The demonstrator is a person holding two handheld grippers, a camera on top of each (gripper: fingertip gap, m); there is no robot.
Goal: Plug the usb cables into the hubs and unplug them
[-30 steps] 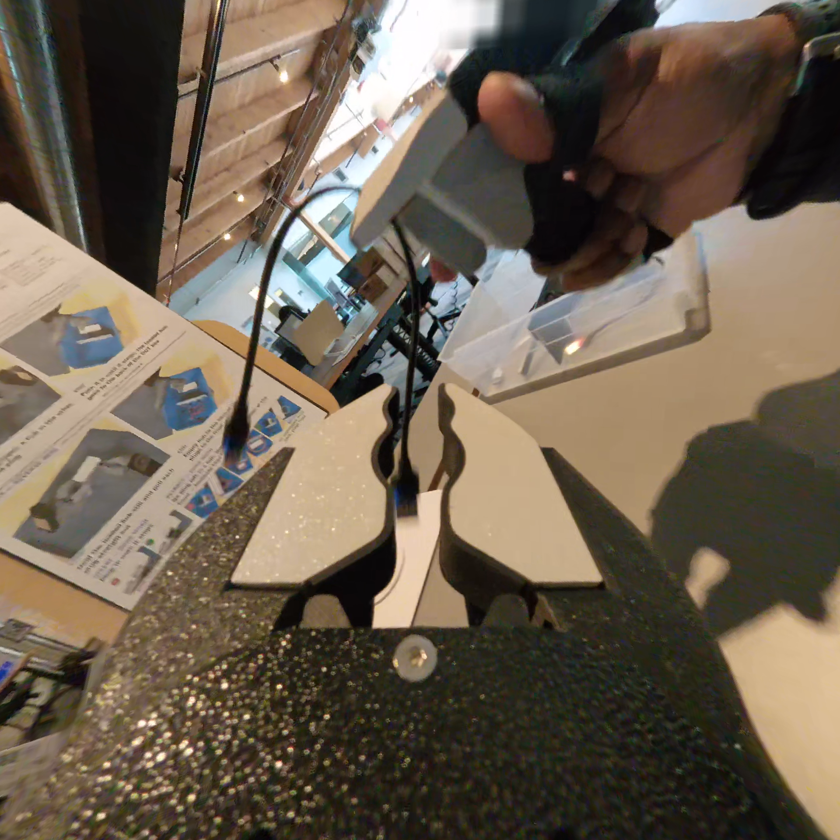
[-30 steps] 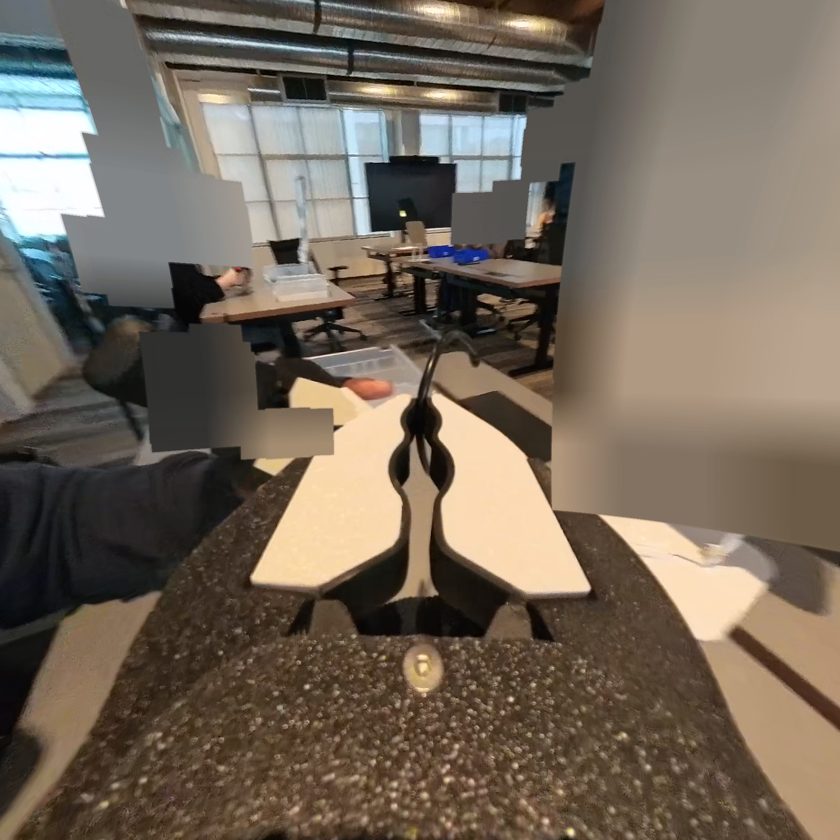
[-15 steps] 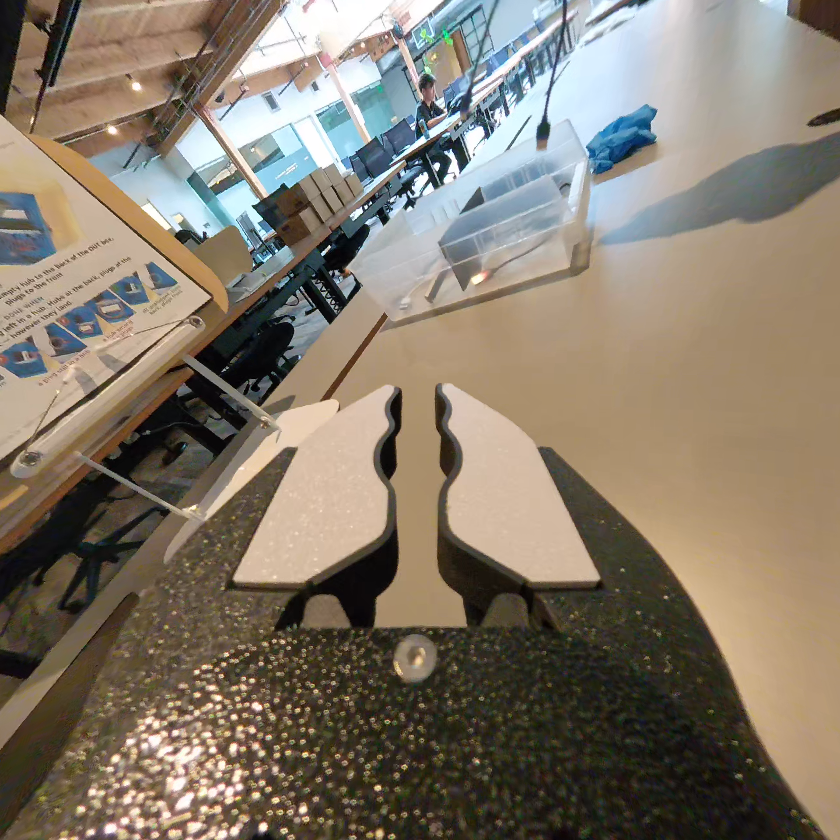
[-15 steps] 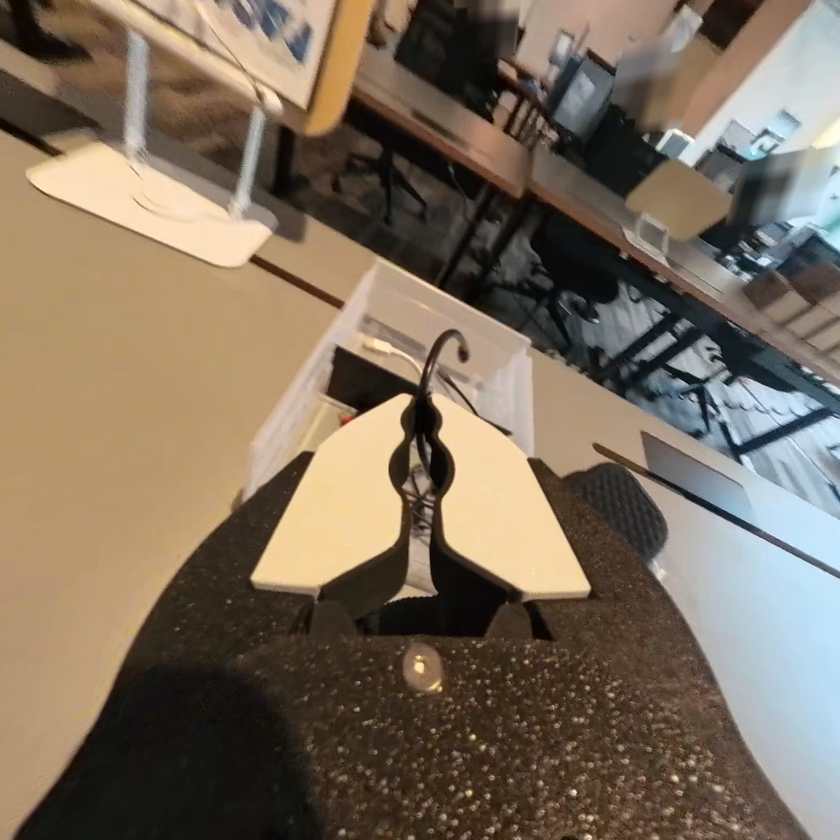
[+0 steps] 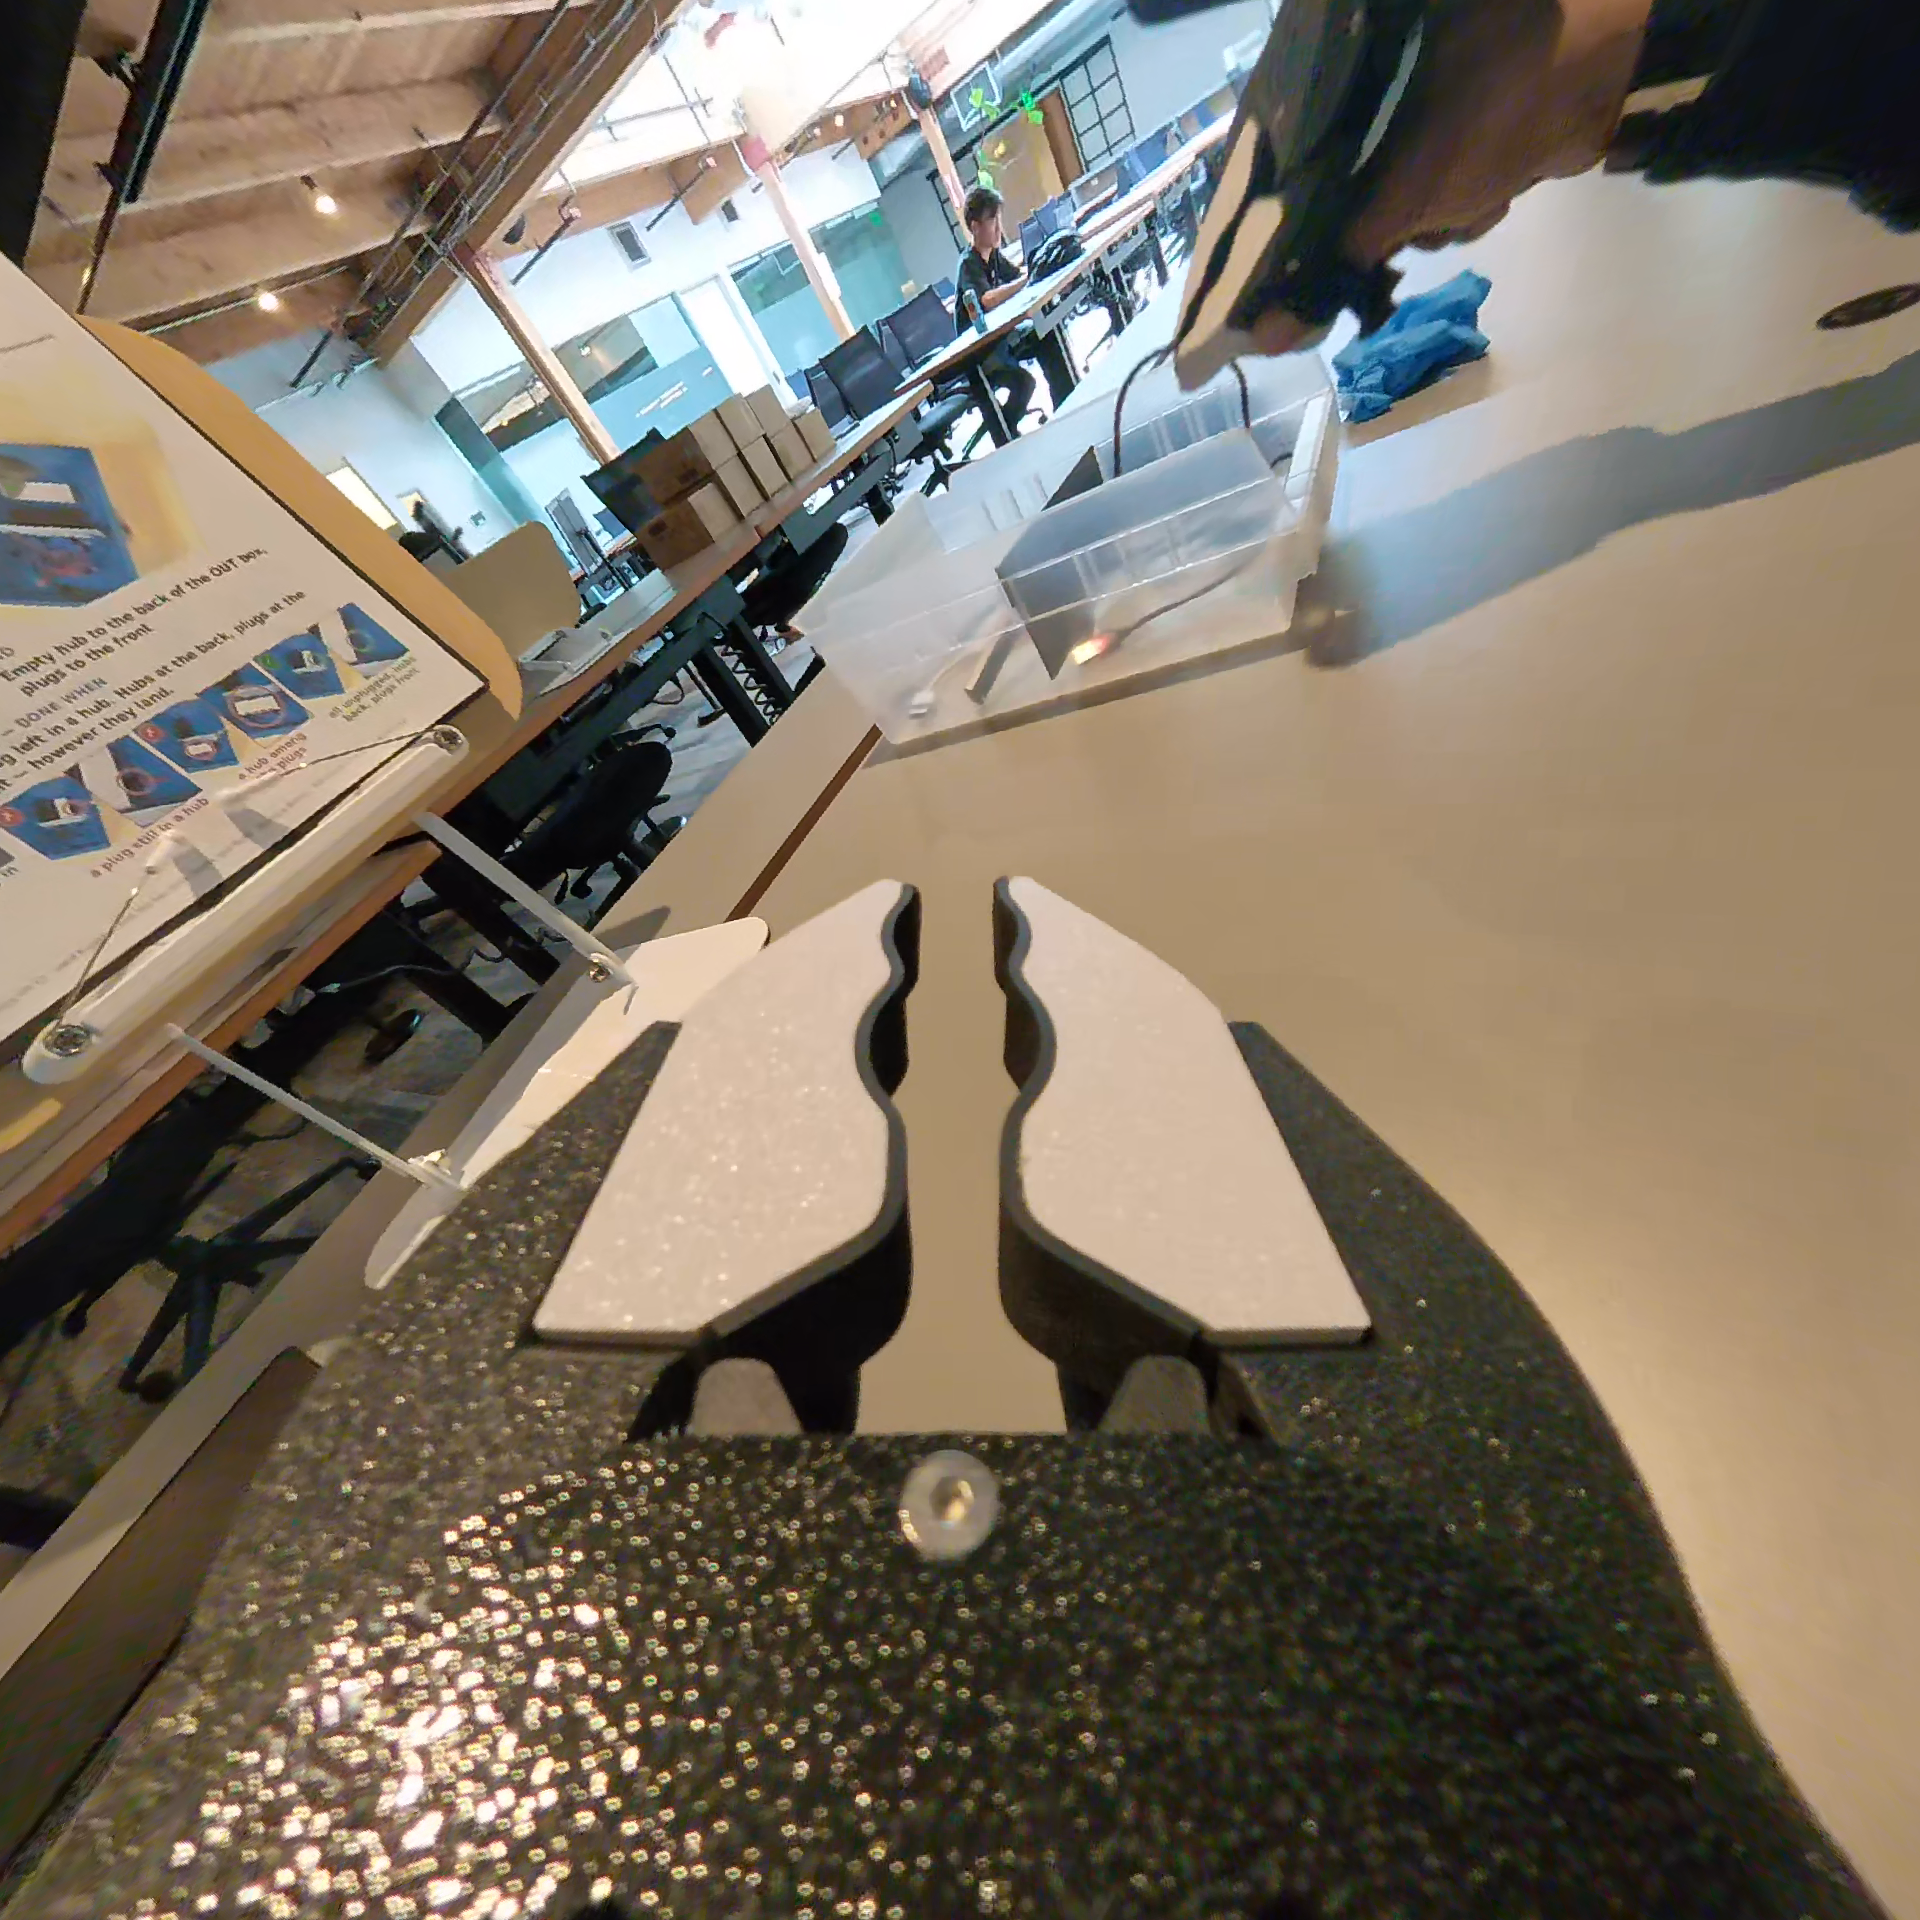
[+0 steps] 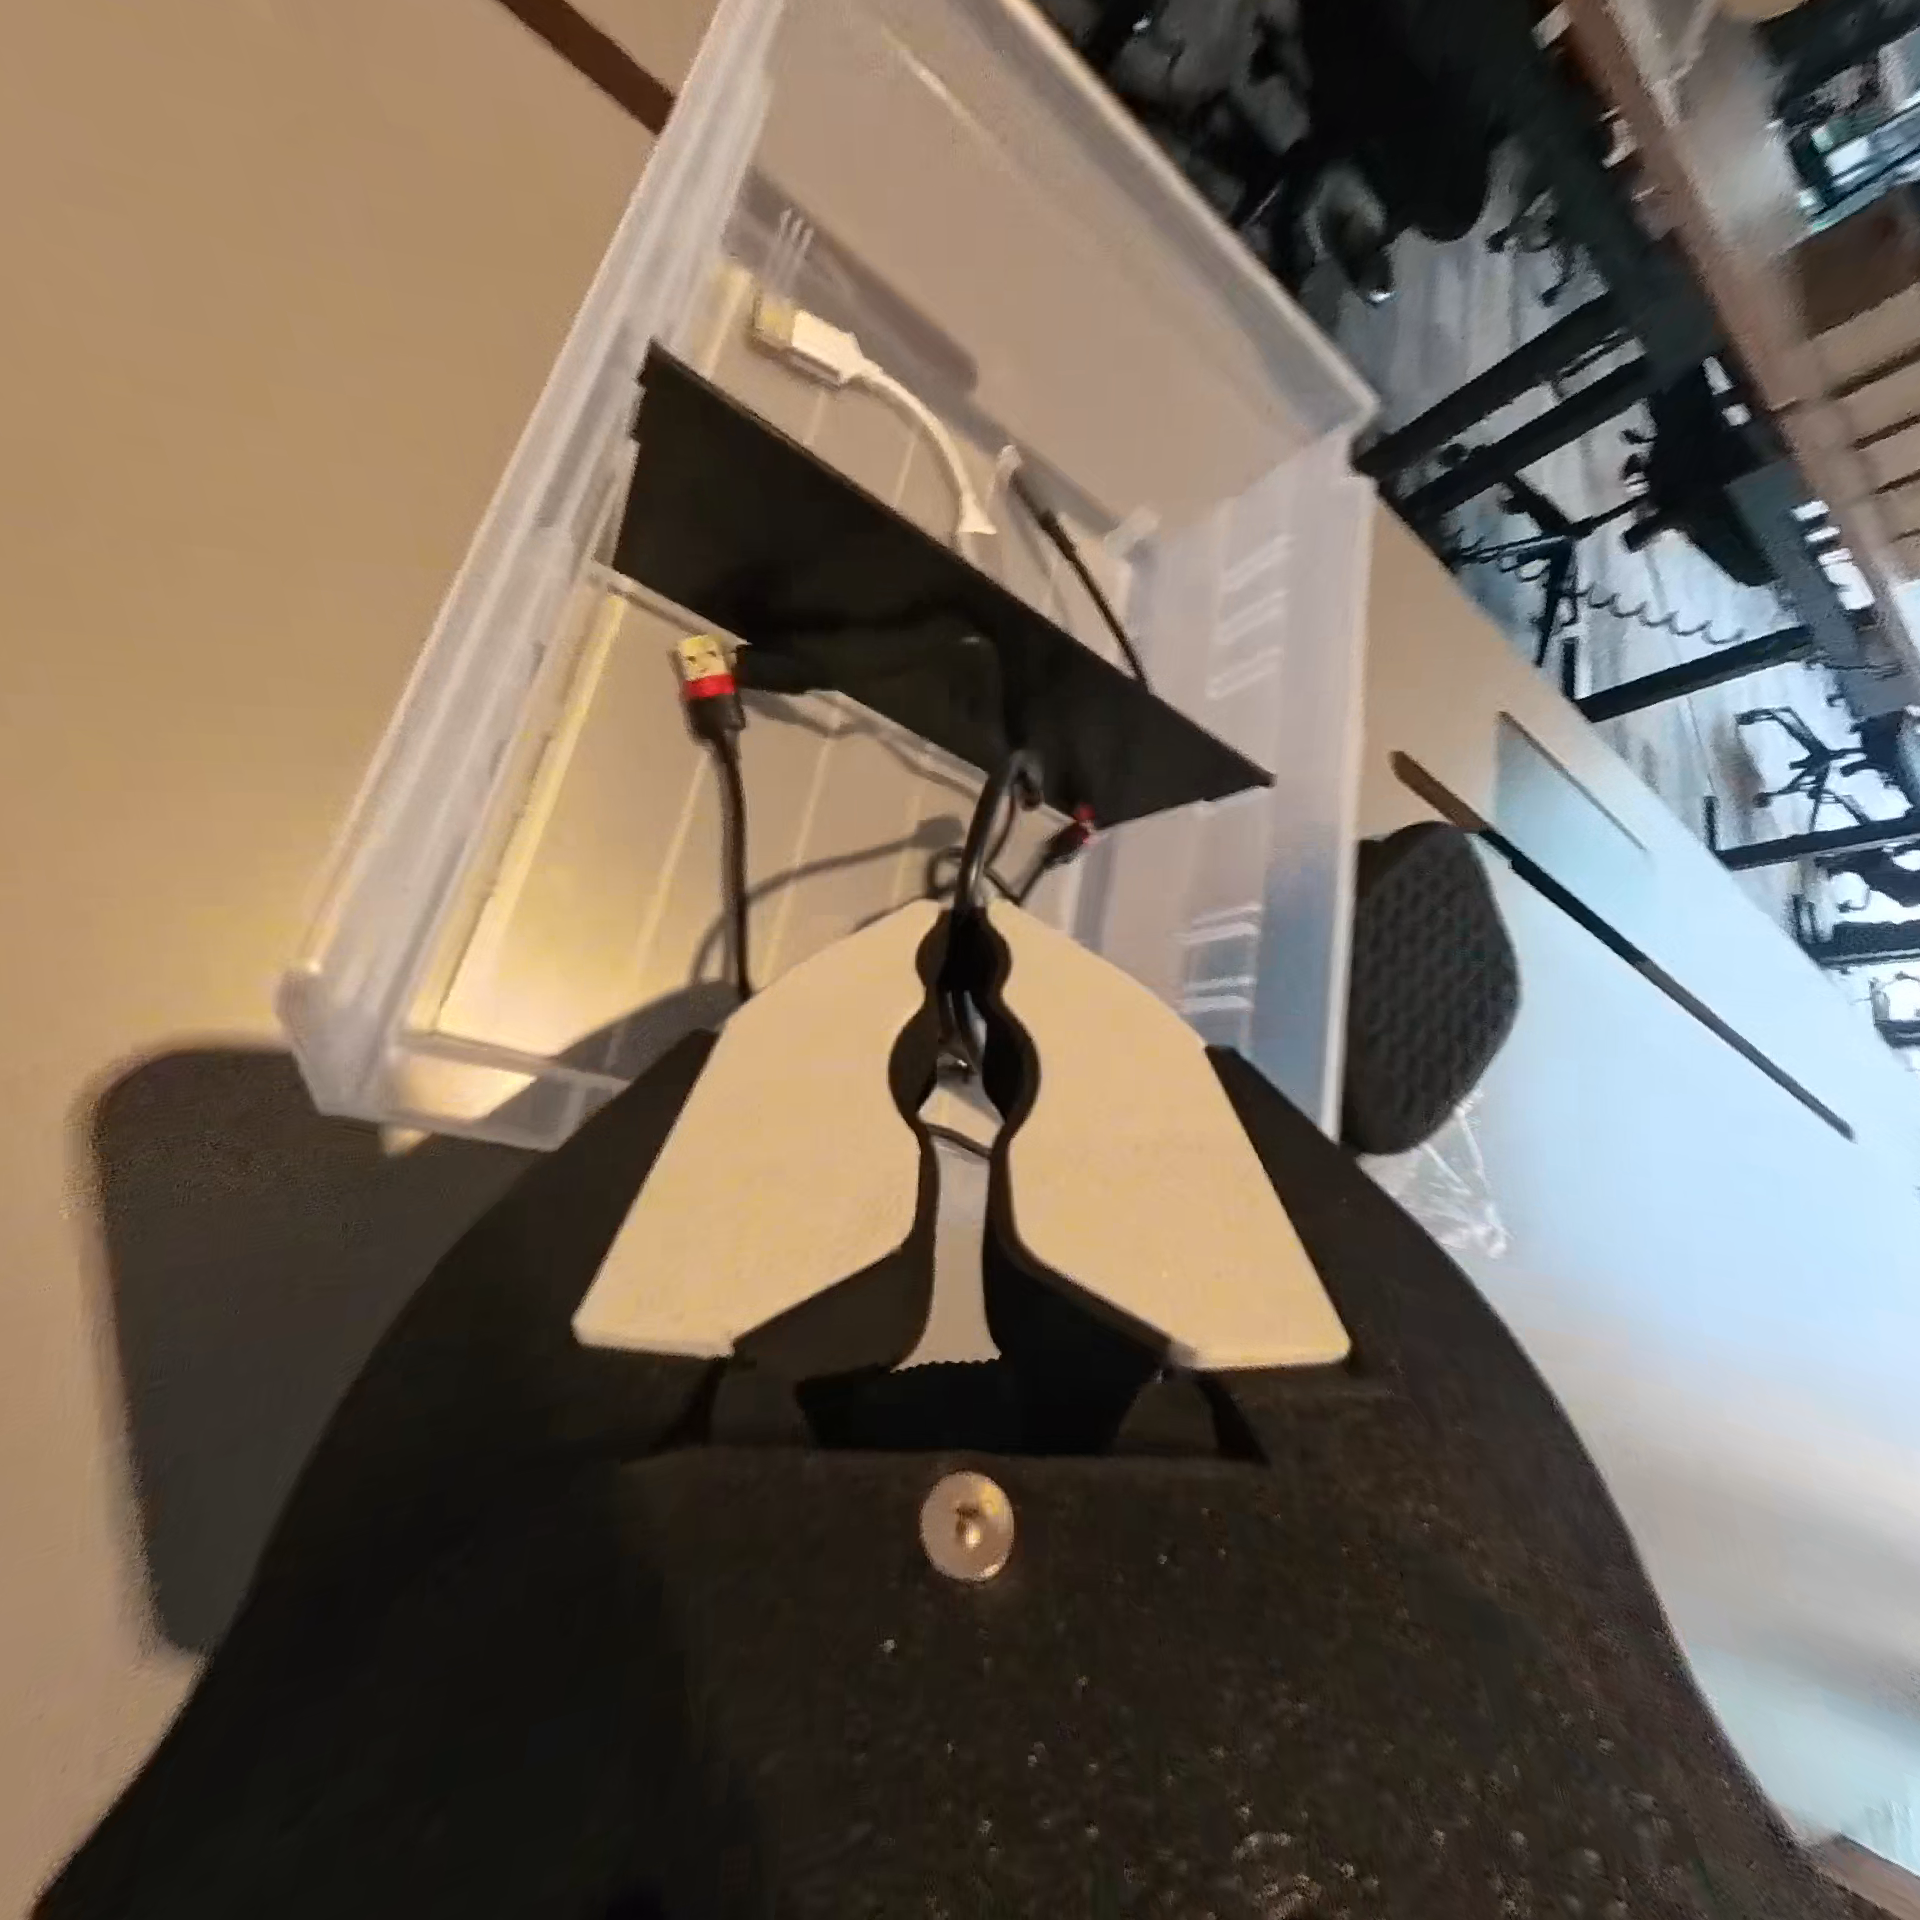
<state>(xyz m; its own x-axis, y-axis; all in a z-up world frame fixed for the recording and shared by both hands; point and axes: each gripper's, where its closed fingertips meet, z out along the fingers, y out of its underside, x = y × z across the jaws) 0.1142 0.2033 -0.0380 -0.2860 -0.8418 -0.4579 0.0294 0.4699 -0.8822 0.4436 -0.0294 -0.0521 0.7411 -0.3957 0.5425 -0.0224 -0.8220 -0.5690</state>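
Observation:
My right gripper (image 6: 971,914) is shut on a thin black USB cable (image 6: 992,821) and holds it over a clear plastic box (image 6: 468,665) with a black divider (image 6: 894,613). A black cable with a red-banded plug (image 6: 709,681) lies in the near compartment. A white USB cable (image 6: 831,348) lies in the far one. In the left wrist view the right gripper (image 5: 1236,301), held by a hand, dangles the cable into the box (image 5: 1153,551). My left gripper (image 5: 956,904) is open and empty, low over the table. I cannot make out a hub.
An instruction sheet on a white stand (image 5: 208,644) is at the left table edge. A blue cloth (image 5: 1418,332) lies beyond the box. A black mesh object (image 6: 1429,997) sits right of the box. Office desks and chairs lie beyond the table. Some 40 cm of space lies between my two pairs of fingers.
My left gripper let go of the white hub it held a second ago and dropped low over the table. My right gripper carried the black cable over the clear box.

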